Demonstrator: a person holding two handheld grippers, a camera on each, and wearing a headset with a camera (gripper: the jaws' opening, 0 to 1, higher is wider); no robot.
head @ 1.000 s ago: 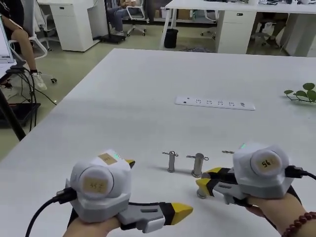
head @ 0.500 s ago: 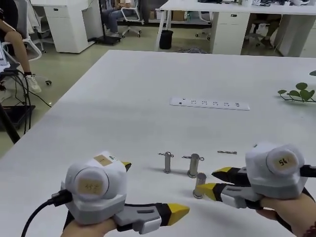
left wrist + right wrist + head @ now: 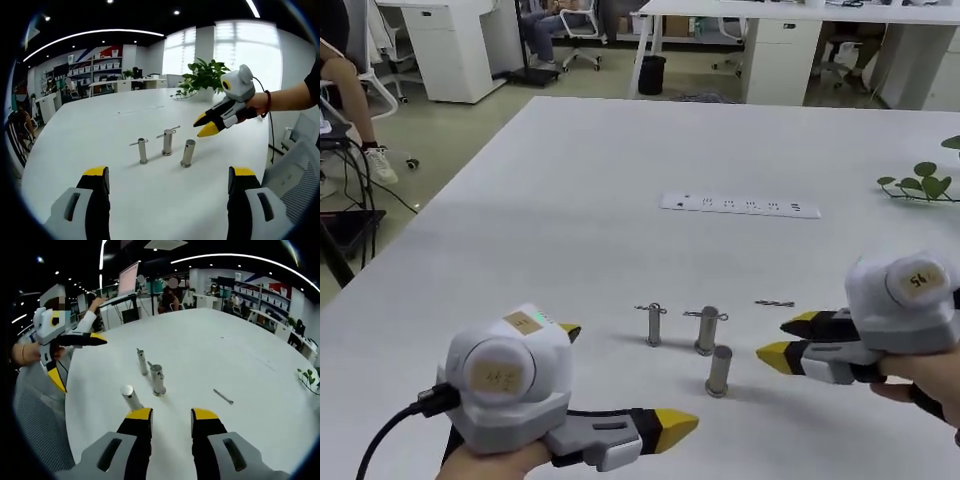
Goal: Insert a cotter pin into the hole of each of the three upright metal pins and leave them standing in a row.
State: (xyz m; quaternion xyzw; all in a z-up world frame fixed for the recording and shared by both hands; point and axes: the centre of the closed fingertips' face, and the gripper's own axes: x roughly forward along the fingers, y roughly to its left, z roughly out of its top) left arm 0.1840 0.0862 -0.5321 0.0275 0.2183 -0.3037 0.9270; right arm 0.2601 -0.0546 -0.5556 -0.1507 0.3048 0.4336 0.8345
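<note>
Metal pins [image 3: 706, 331] stand low in the middle of my head view, left pin [image 3: 654, 326] and middle pin [image 3: 706, 340] each with a cotter pin [image 3: 706, 316] through its hole, nearest pin [image 3: 719, 371] bare, loose cotter pin [image 3: 774, 303] at their right, my left gripper [image 3: 623, 376] wide, my right gripper [image 3: 786, 338] narrowly parted, both empty.

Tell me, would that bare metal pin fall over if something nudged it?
Probably: the bare pin stands tall and slim on a narrow base, so a sideways nudge near its top could tip it. Once down, its round shaft would likely roll on the smooth table. It looks like shiny metal, so probably stiff and somewhat slippery.
</note>
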